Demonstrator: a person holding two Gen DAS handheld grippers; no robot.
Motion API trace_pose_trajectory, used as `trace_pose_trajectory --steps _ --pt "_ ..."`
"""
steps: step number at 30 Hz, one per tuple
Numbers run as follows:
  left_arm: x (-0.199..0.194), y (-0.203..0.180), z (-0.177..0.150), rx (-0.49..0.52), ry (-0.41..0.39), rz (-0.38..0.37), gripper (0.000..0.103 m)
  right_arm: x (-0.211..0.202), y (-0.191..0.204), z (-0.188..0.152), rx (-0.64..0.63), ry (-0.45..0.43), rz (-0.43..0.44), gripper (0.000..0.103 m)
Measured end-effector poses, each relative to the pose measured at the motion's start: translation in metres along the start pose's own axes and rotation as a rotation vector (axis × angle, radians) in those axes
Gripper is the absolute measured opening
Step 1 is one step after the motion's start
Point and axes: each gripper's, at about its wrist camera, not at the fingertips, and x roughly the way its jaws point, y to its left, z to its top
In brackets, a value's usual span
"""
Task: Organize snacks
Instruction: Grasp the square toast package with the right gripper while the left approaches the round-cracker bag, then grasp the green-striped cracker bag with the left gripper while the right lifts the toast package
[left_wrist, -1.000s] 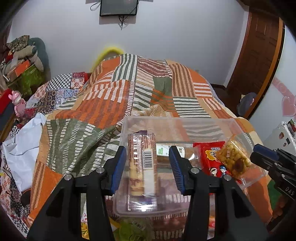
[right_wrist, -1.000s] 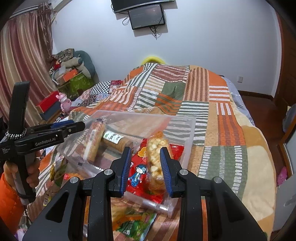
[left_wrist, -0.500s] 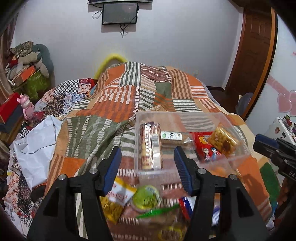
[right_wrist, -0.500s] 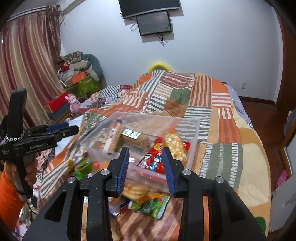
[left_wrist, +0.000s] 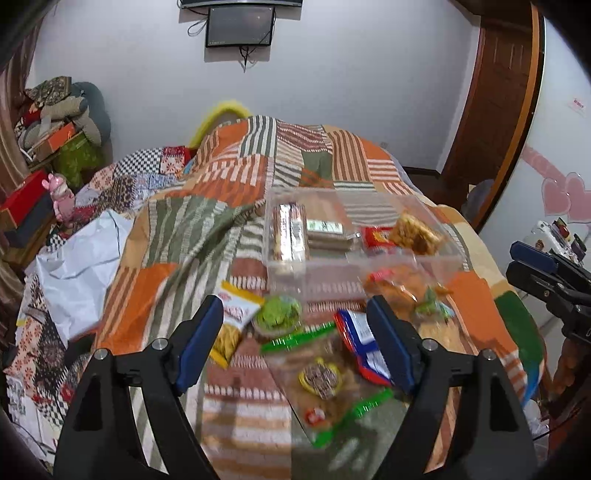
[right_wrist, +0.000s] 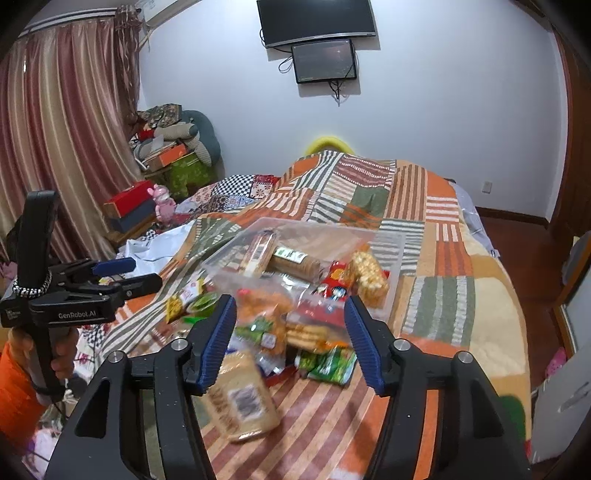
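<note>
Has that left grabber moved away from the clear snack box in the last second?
Yes. The left gripper has pulled back from the clear box toward the loose snacks; its jaws are opening, with nothing gripped.

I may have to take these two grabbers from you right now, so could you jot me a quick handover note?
Left gripper: fingers opening, nothing between them.
Right gripper: fingers opening, also holding nothing.
Clear plastic box sits on the patchwork bedspread.
Done: a long biscuit pack, a round cracker roll, a red packet and a bag of golden snacks are in the box.
Left: the loose pile in front of the box, such as the yellow chip bag, green cup and blue packet.
</note>
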Motion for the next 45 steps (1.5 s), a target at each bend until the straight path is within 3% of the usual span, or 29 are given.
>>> trace_pose_trajectory --steps 5,10,16,24,29,38,45 --pt "-0.006 -0.004 -0.02 0.002 0.023 -0.01 0.081 0.002 0.008 -0.016 0.003 0.043 0.025 0.062" --pt "-0.005 -0.004 -0.039 -0.007 0.057 -0.013 0.085 0.013 0.015 -0.031 0.014 0.09 0.057 0.072" --pt "0.017 -0.003 -0.053 -0.055 0.115 -0.026 0.085 0.042 0.021 -0.046 -0.002 0.177 0.088 0.072" --pt "0.048 -0.007 -0.053 -0.085 0.152 -0.023 0.085 0.056 0.019 -0.054 0.025 0.21 0.127 0.072" --pt "0.055 0.003 -0.06 -0.108 0.157 -0.013 0.085 0.06 0.02 -0.057 0.037 0.223 0.165 0.058" --pt "0.047 0.022 -0.074 -0.121 0.18 0.001 0.085 0.053 0.022 -0.058 0.02 0.207 0.145 0.054" --pt "0.057 0.011 -0.072 -0.1 0.19 -0.022 0.085 0.039 0.012 -0.06 0.039 0.191 0.111 0.053"
